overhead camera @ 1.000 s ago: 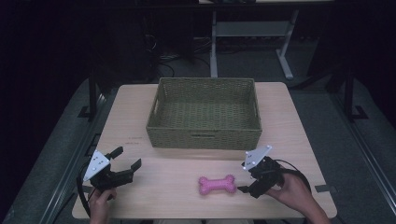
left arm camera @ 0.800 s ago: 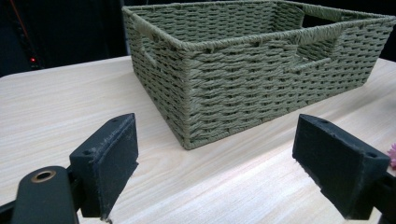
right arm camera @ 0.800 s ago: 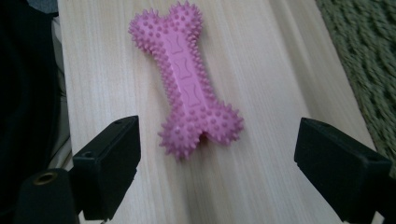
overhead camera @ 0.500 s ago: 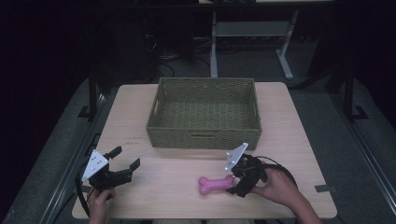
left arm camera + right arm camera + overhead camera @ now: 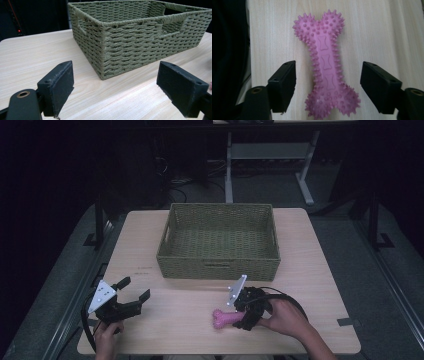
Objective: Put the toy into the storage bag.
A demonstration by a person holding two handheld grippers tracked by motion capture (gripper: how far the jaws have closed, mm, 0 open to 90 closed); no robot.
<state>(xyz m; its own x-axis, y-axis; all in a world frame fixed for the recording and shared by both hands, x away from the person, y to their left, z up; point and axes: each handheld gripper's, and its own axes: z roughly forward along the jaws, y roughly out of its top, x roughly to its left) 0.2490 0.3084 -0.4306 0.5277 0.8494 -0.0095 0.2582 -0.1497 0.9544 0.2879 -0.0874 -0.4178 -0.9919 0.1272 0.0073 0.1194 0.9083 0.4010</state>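
Observation:
A pink spiky bone toy (image 5: 222, 318) lies flat on the wooden table (image 5: 185, 302), in front of the woven basket (image 5: 220, 265). My right gripper (image 5: 239, 316) reaches over the toy's right end from the right. In the right gripper view the bone (image 5: 325, 67) lies lengthwise between the two pads of that gripper (image 5: 328, 75). The jaws have just been closing, and a gap of bare table remains on each side, so neither pad touches the toy. My left gripper (image 5: 135, 288) rests open near the table's front left, holding nothing.
The olive-green basket (image 5: 140, 42) stands empty at the middle back of the table, its near corner straight ahead of the left gripper (image 5: 115, 85). A black cable loops beside the person's right hand (image 5: 287, 317). The table's front edge runs just below both hands.
My right gripper has moved left across the table until its jaws straddle the bone, and the jaws stand narrower than before. The left gripper and the basket have stayed put.

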